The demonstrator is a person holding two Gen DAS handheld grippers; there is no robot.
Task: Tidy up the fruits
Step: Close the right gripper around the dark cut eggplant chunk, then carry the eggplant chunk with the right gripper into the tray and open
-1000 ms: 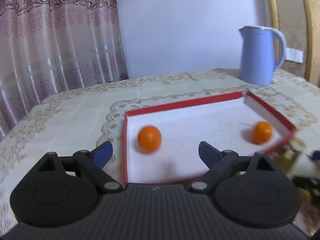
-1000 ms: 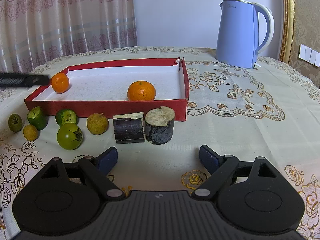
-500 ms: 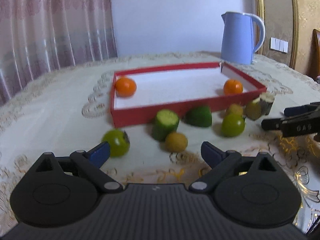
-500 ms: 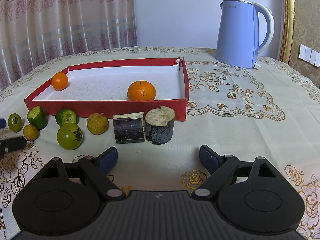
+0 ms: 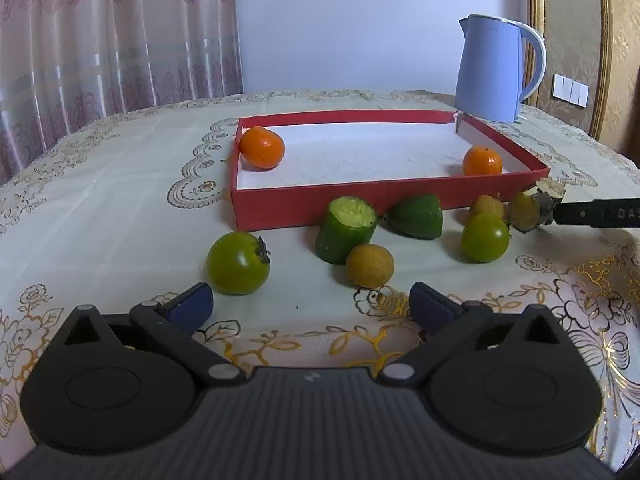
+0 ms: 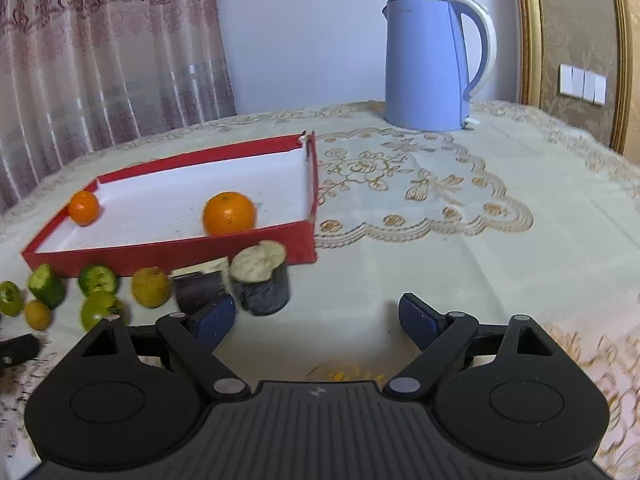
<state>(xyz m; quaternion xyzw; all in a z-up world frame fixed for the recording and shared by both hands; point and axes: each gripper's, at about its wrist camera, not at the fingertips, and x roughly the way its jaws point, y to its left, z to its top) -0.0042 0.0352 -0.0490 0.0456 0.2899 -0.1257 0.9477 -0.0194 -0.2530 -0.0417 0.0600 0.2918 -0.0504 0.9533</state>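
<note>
A red tray (image 5: 384,201) with a white floor holds two oranges (image 5: 262,148) (image 5: 482,160). In front of it lie a green tomato (image 5: 237,263), a cut cucumber piece (image 5: 346,229), a yellow-brown round fruit (image 5: 369,266), a green wedge (image 5: 418,216) and a second green tomato (image 5: 485,237). My left gripper (image 5: 310,304) is open and empty, just short of the near tomato and round fruit. My right gripper (image 6: 314,316) is open and empty; its left finger is close to two dark cut stalk pieces (image 6: 260,274) (image 6: 198,282) before the tray (image 6: 308,176).
A blue kettle (image 5: 494,68) stands behind the tray at the back right; it also shows in the right wrist view (image 6: 430,64). The patterned tablecloth (image 6: 460,216) covers the table. A curtain (image 5: 112,36) hangs behind on the left.
My left gripper has pulled back from over the tray to the front of the loose fruits. My right gripper has moved forward and closer to the dark stalk pieces.
</note>
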